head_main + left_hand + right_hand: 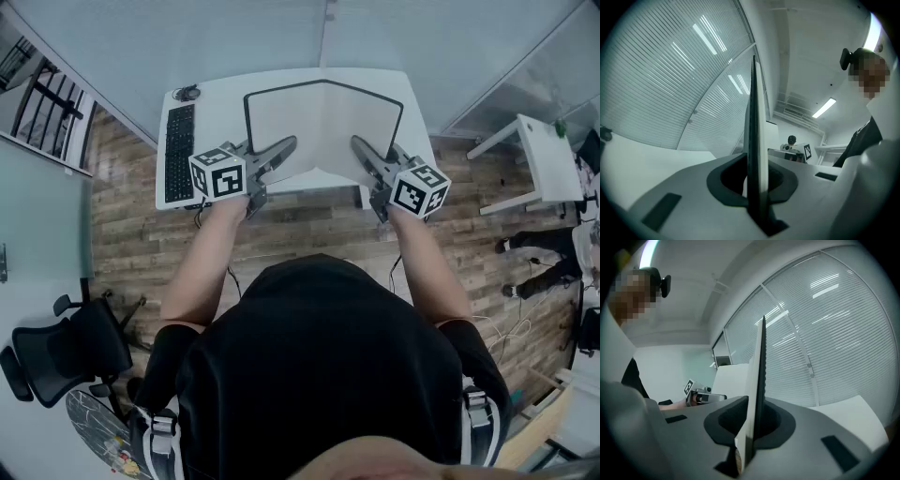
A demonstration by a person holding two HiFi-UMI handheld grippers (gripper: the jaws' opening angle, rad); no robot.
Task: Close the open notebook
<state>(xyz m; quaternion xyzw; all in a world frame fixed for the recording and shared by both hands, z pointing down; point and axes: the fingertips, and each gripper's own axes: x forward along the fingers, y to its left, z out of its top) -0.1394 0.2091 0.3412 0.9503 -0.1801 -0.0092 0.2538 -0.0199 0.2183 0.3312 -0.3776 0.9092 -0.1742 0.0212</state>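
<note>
Notebook (323, 117) sits open on the desk (202, 94), with its spine running straight away between the tools. Left tool (284, 147) is clamped on the left half's near edge and right tool (361, 147) on the right half's. Both look equally close, so I'd guess either half could fold over.

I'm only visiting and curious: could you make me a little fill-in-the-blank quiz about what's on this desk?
1. The notebook on the desk is ____, not closed.
2. The left tool and the right tool are each ____ on one half of it.
3. The keyboard sits on the person's ____ side of the notebook.
Missing words: open; shut; left.
</note>
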